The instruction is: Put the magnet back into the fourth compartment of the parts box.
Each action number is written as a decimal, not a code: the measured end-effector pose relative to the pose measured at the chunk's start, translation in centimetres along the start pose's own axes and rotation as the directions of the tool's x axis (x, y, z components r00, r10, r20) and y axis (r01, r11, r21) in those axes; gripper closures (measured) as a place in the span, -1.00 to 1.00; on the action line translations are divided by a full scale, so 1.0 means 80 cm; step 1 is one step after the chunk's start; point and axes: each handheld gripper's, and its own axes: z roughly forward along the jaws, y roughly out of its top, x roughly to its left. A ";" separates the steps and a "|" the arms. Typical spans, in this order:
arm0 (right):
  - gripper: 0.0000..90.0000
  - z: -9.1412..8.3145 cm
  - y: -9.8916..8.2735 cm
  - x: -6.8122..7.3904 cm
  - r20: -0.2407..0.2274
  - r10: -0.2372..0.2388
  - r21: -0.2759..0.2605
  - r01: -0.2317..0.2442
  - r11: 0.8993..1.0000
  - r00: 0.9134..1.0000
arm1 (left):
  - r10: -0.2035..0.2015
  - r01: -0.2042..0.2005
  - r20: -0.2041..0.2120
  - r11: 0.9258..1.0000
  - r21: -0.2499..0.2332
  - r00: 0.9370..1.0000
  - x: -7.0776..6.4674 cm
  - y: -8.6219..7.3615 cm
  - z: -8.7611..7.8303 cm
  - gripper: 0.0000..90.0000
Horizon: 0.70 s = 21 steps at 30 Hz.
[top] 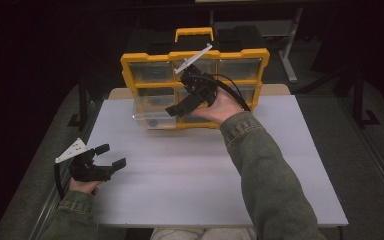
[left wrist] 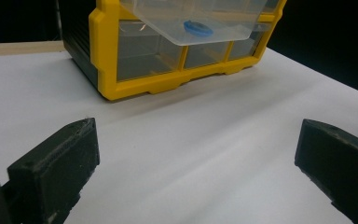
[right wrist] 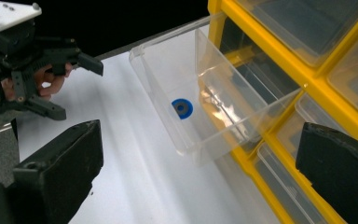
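A yellow drawer cabinet (top: 195, 87) stands at the far edge of the white table (top: 205, 175), and one clear drawer (top: 152, 112) on its left side is pulled out, hanging over the tabletop. A small blue ring (right wrist: 182, 108) lies on that drawer's floor. The right gripper (top: 175, 111) is up in front of the cabinet, just right of the open drawer, its jaws spread wide and holding nothing. The right hand (top: 222, 107) grips it from behind, the green-sleeved forearm stretched diagonally across the table and the jaws angled down and left toward the drawer.

Over at the near left edge of the table, the left gripper (top: 111, 156) sits low above the surface, jaws spread too, pointing right, well apart from the cabinet.

The right gripper view looks straight down into the drawer and shows the blue ring clearly as a ring with a dark centre; it also catches the left gripper (right wrist: 77, 84) farther off. The left gripper view sees the drawer (left wrist: 196, 21) from below and in front, the ring (left wrist: 198, 28) showing through the clear bottom.
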 end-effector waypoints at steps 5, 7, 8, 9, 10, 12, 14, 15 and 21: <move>-1.00 -0.003 -0.009 0.002 -0.003 -0.002 -0.004 0.002 1.000 1.000 | 0.000 0.000 0.000 1.000 0.004 1.000 0.000 0.000 0.001 -1.00; -1.00 -0.003 -0.013 0.002 -0.006 -0.007 -0.008 0.007 1.000 1.000 | 0.000 0.000 0.001 1.000 0.003 1.000 -0.001 0.000 0.001 -1.00; -1.00 -0.003 -0.015 0.002 -0.006 -0.004 -0.008 0.004 1.000 1.000 | 0.001 -0.001 0.000 1.000 0.004 1.000 -0.001 0.000 0.001 -1.00; -1.00 -0.003 -0.017 0.002 -0.006 -0.003 -0.008 0.003 1.000 1.000 | 0.002 -0.002 0.000 1.000 0.005 1.000 -0.001 0.000 0.001 -1.00; -1.00 -0.003 -0.019 0.002 -0.004 -0.002 -0.006 0.002 1.000 1.000 | 0.003 -0.003 -0.001 1.000 0.006 1.000 -0.001 -0.001 0.000 -1.00; -1.00 -0.003 -0.023 0.002 0.000 -0.004 -0.002 0.004 1.000 1.000 | 0.001 -0.001 -0.001 1.000 0.008 1.000 -0.001 -0.001 0.001 -1.00; -1.00 -0.004 -0.026 0.001 0.001 -0.004 0.003 0.004 1.000 1.000 | 0.006 -0.006 -0.002 1.000 0.013 1.000 -0.002 -0.001 0.001 -1.00; -1.00 -0.004 -0.028 0.001 0.004 0.000 0.007 0.000 1.000 1.000 | 0.007 -0.007 0.000 1.000 0.014 1.000 -0.002 -0.001 0.001 -1.00; -1.00 -0.008 -0.041 -0.002 0.006 0.010 -0.003 -0.010 1.000 1.000 | 0.010 -0.010 0.001 1.000 0.016 1.000 -0.003 -0.001 0.002 -1.00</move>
